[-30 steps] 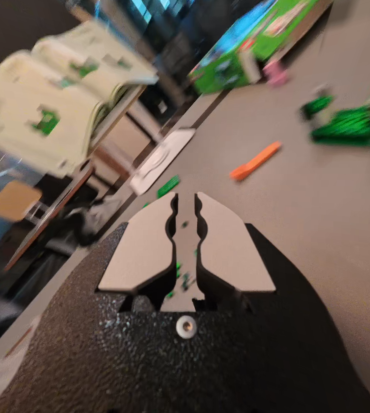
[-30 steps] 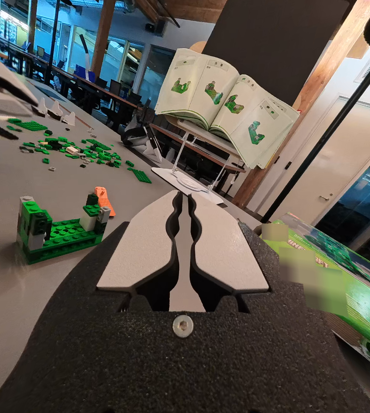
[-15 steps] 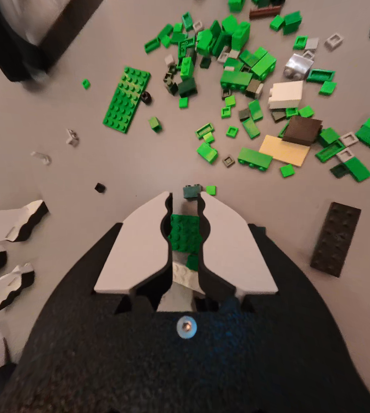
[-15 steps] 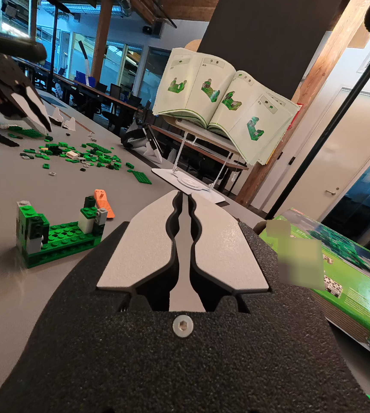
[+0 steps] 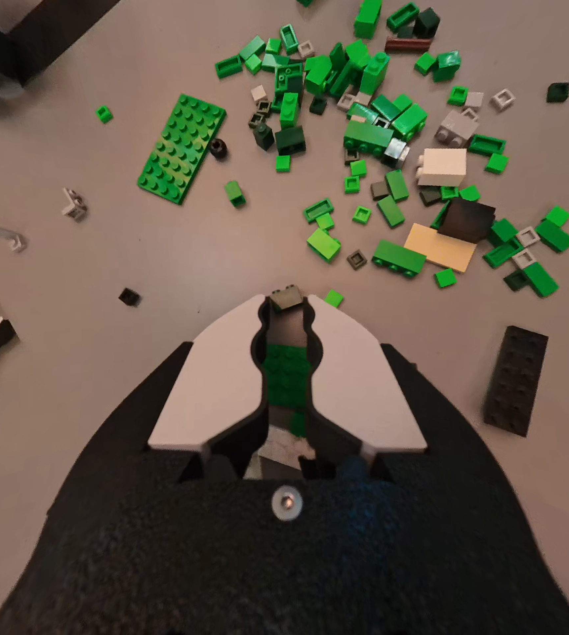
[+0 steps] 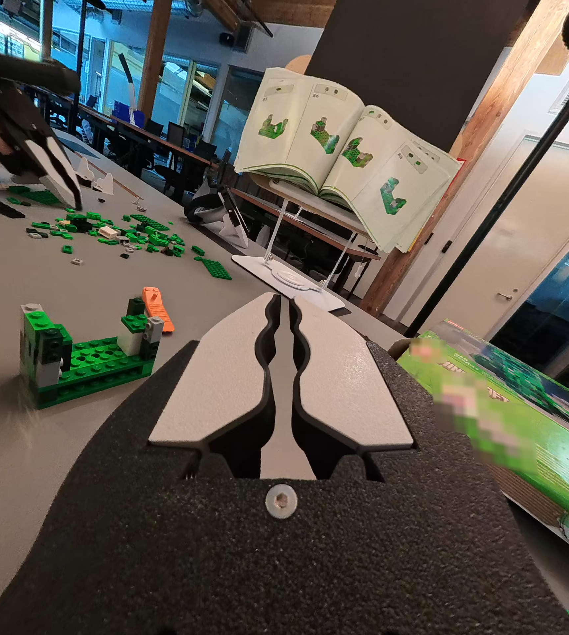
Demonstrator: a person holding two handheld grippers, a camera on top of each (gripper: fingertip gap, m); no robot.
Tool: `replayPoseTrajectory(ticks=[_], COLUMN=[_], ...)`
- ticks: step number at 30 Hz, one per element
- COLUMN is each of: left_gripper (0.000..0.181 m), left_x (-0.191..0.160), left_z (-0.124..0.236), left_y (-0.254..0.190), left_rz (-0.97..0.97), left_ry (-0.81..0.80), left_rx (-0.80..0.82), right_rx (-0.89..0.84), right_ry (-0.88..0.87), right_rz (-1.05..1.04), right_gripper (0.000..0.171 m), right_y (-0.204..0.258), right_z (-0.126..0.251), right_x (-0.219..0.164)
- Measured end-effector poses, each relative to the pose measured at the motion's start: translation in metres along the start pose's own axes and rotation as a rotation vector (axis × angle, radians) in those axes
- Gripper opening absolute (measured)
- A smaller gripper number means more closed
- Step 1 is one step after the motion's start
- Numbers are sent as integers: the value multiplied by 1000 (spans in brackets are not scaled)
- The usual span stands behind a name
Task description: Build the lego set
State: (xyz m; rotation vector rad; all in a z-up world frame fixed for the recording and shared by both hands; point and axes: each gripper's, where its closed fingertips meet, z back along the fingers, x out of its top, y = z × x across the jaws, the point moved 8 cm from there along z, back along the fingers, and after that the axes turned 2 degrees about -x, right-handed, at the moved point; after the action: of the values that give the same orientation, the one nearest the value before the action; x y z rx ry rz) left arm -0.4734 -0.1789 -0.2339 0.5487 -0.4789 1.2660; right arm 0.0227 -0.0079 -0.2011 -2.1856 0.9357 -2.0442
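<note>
In the left wrist view the left gripper [image 5: 286, 300] points down at the grey table [image 5: 173, 261], its tips set on either side of a small dark green brick [image 5: 285, 298] that looks pinched between them, though whether it is lifted or resting on the table cannot be told. Beyond it, to the far right, lies the loose pile of bricks [image 5: 396, 137], too many and too overlapped to count; standing out are one large green plate [image 5: 182, 148] at far left, one black plate [image 5: 516, 379] near right, one white brick [image 5: 442, 166] and one tan tile [image 5: 439, 247]. A second green plate [image 5: 286, 378] shows under the gripper. The hold is at the very tips on a small piece, so my guess is that a tilt or a quick move could flick it out into the pile. In the right wrist view the right gripper [image 6: 284, 299] holds nothing, its tips nearly together with a thin slit between. One partly built model [image 6: 83, 354] stands at near left, one orange brick separator [image 6: 157, 309] just behind it, one open instruction booklet [image 6: 338, 144] on a stand farther off, one green box [image 6: 516, 422] at near right. The model stands unsupported, so pressing a brick on could slide it.
</note>
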Motion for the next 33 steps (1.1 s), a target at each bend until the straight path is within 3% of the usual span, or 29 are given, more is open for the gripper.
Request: replayPoseTrajectory(ticks=[5,7,9,14,18,21,23,26,29,33], left_gripper=[17,16,16,16,17,40,44,34,13,13], left_x=[2,13,30,44,42,40,45,54,48,41], left_z=[2,13,23,15,6,4,12,23,21,10], left_y=[1,-15,-56,-180,-214,-209,-190,-131,-61,-35], left_rz=[-19,-24,-75,-446,-482,-486,-495,-338,-36,205], left_ry=[-15,-109,-200,-187,-154,-136,-199,-311,-227,-115], left_rx=[-36,-85,-188,-245,-327,-338,-266,-54,250,302], right_rx=[4,5,7,10,10,11,13,17,19,22], right_ry=[2,2,3,8,8,10,10,12,14,15], right_rz=[8,10,12,24,26,29,30,34,39,41], right_gripper=[4,4,4,4,4,4,4,4,4,4], right_y=[0,1,1,1,1,1,1,2,2,2], right_z=[0,0,0,0,0,0,0,0,0,0], right_x=[0,0,0,0,0,0,0,0,0,0])
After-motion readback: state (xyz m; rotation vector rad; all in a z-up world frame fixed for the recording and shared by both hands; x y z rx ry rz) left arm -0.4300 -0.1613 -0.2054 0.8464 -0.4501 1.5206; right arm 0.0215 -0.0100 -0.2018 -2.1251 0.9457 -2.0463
